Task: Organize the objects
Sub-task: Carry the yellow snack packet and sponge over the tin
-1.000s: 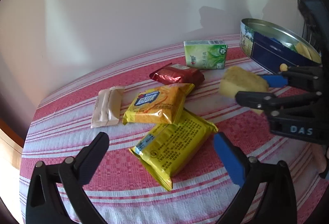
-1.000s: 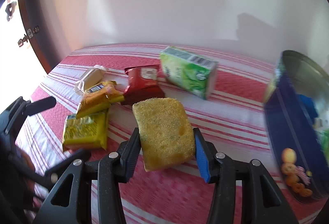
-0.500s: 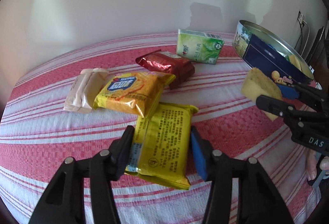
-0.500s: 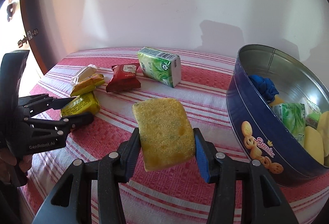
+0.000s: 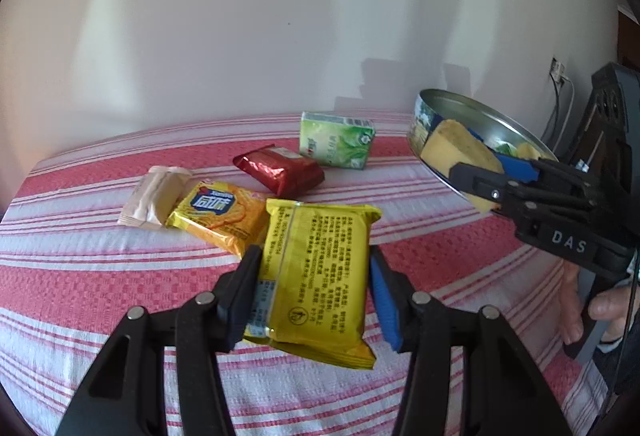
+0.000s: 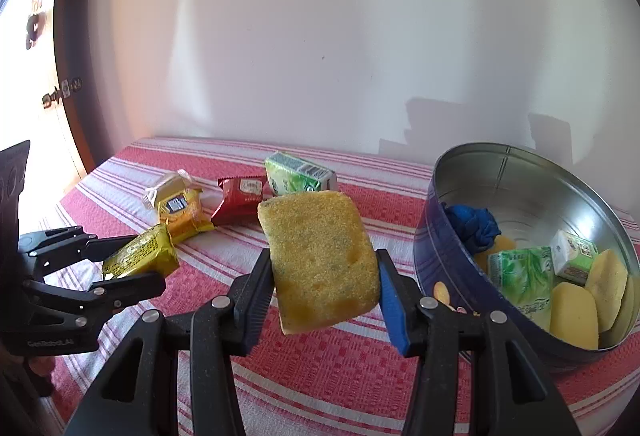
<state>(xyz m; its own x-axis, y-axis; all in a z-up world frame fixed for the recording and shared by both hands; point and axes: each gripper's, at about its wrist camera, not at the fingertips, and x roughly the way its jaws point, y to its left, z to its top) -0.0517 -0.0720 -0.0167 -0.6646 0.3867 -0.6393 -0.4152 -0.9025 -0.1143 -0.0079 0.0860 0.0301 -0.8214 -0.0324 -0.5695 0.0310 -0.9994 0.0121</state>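
My left gripper (image 5: pixel 314 292) is shut on a yellow snack packet (image 5: pixel 316 276) and holds it above the red striped cloth (image 5: pixel 100 276); the packet also shows in the right wrist view (image 6: pixel 140 252). My right gripper (image 6: pixel 322 288) is shut on a yellow sponge (image 6: pixel 320 260), held in the air just left of the blue round tin (image 6: pixel 448 260). In the left wrist view the sponge (image 5: pixel 460 152) hangs at the tin's near rim (image 5: pixel 480 108). The tin holds several items: a blue cloth (image 6: pixel 476 228), green packs and sponges.
On the cloth lie an orange-yellow biscuit packet (image 5: pixel 220 212), a beige packet (image 5: pixel 154 196), a red foil packet (image 5: pixel 280 168) and a green tissue pack (image 5: pixel 336 140). A white wall stands behind. A door (image 6: pixel 68 116) is at the left.
My left gripper closed on the yellow packet and lifted it off the cloth. My right gripper carried the sponge rightward to the tin's rim.
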